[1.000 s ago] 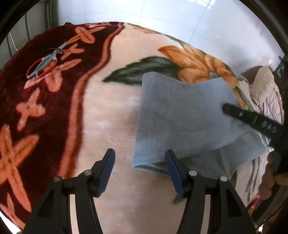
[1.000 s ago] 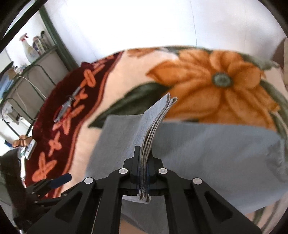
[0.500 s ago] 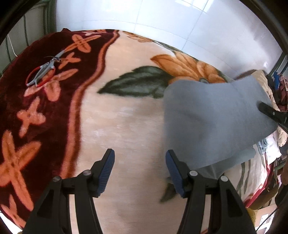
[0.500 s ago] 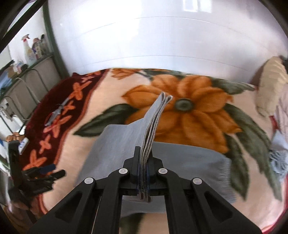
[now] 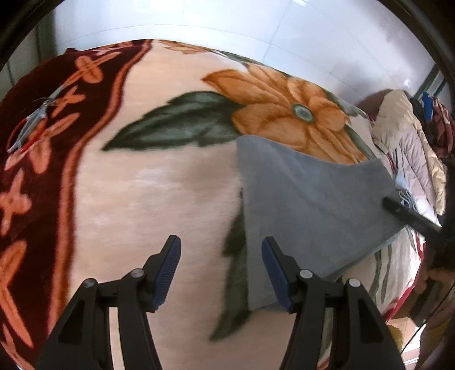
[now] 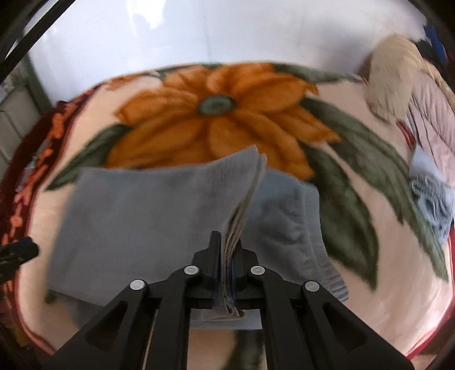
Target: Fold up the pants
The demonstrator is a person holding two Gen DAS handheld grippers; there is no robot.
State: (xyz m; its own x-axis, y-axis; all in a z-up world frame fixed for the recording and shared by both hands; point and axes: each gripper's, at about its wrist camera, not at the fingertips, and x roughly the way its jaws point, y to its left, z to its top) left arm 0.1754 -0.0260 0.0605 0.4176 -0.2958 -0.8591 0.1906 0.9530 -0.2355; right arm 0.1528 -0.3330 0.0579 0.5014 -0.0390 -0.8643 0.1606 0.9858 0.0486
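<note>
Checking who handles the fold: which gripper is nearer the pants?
Right. The right gripper has the pants between its opening fingers; the left gripper hovers open beside their edge.

Pants [image 6: 148, 216]: plain grey-blue, no print; ribbed band at one end a shade paler; stacked fold edges show light grey.

Blanket [image 5: 159, 193]: peach-cream ground. Large orange flower [image 6: 219, 113] with grey-green centre, dark green leaves spreading from it. Border dark maroon with salmon-orange cross-shaped motifs and a salmon stripe along its inner edge.

Scissors [image 5: 28, 128] on the maroon border: silver-grey blades, red handle loops.

Left gripper [image 5: 220, 270]: black frame, blue ribbed pads, silver rivets. Right gripper [image 6: 226, 256]: black, silver rivets.

Wall [image 5: 256, 25]: white tiles, glossy.

Quilt [image 5: 409, 148] at the far side: cream and pale pink, with red trim.
</note>
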